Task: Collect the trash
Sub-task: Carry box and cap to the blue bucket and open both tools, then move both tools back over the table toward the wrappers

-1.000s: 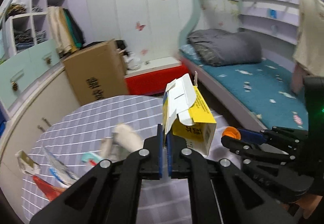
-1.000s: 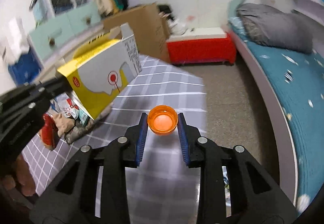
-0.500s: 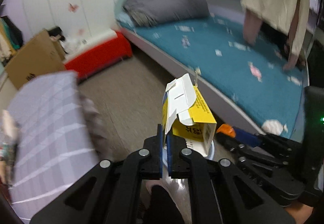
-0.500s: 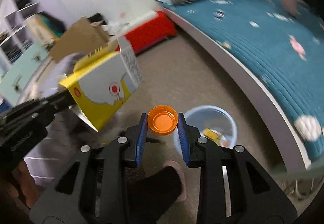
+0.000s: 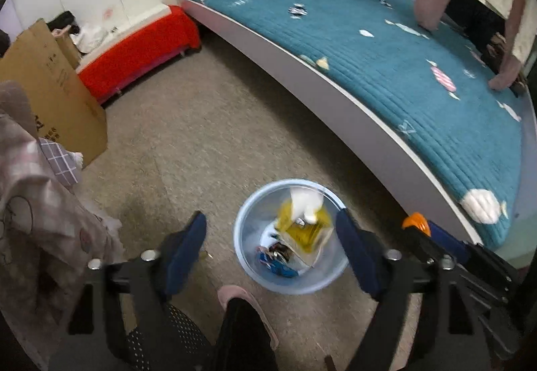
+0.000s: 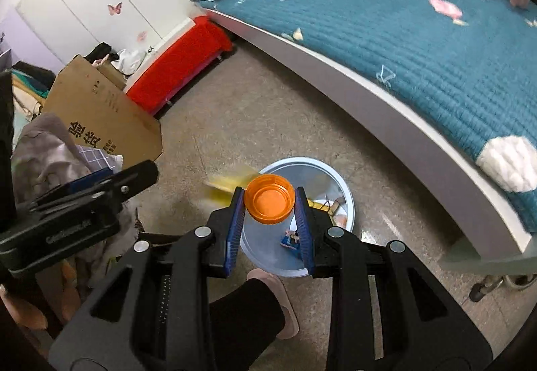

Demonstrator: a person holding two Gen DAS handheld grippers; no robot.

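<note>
A light blue trash bin (image 5: 245,257) stands on the floor beside the bed, with some trash inside. My left gripper (image 5: 270,243) is wide open above it. The yellow and white carton (image 5: 303,225) is blurred, falling into the bin; in the right wrist view it shows as a yellow blur (image 6: 223,188) at the bin's (image 6: 345,199) left rim. My right gripper (image 6: 268,203) is shut on an orange cap (image 6: 270,201), held over the bin. The cap (image 5: 416,223) also shows at the right of the left wrist view.
A teal-covered bed (image 5: 402,68) runs along the right. A cardboard box (image 5: 50,95) and a red bench (image 5: 134,48) stand at the left. A cloth-draped table edge (image 5: 40,189) is at the left. A person's leg and pink slipper (image 5: 248,310) are just before the bin.
Both grippers swung from the table to above the bin. My left gripper opened and let go of the carton, which is dropping into the bin. The right one still holds the cap.
</note>
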